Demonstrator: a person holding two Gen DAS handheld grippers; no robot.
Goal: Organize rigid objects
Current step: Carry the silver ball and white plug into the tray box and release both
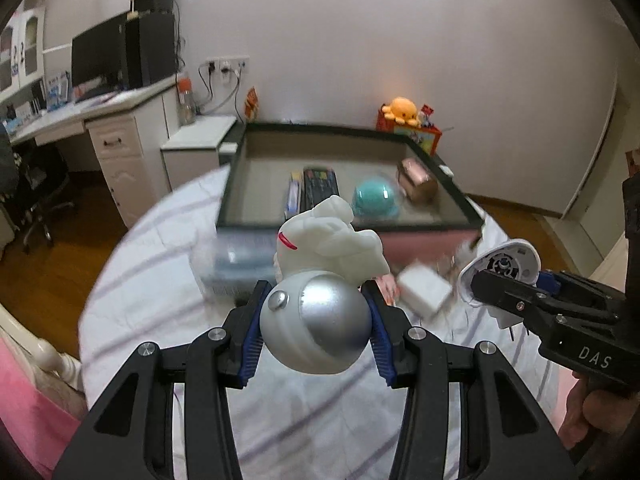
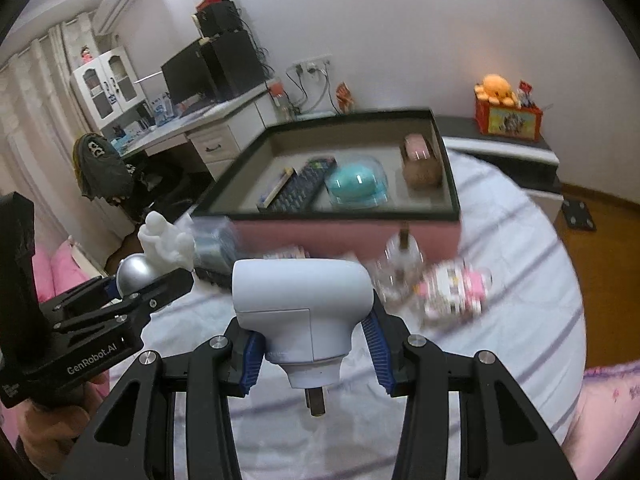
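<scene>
My left gripper (image 1: 316, 332) is shut on a white astronaut figurine with a silver helmet (image 1: 316, 320), held above the striped bedsheet; it also shows in the right wrist view (image 2: 136, 270). My right gripper (image 2: 312, 340) is shut on a white plug adapter (image 2: 300, 300), prong pointing down; it appears at the right of the left wrist view (image 1: 500, 268). Ahead sits a shallow dark-rimmed box (image 1: 320, 222) (image 2: 448, 184) with a remote (image 1: 320, 186), a teal dome (image 1: 376, 198), a copper-pink item (image 1: 416, 180) and a slim packet (image 1: 294, 194) inside.
On the sheet in front of the box lie a clear blue case (image 1: 236, 260), a white block (image 1: 424, 288), a small glass bottle (image 2: 402, 256) and a pink packet (image 2: 456, 292). A desk with monitor (image 1: 100, 56) stands left; wooden floor surrounds the bed.
</scene>
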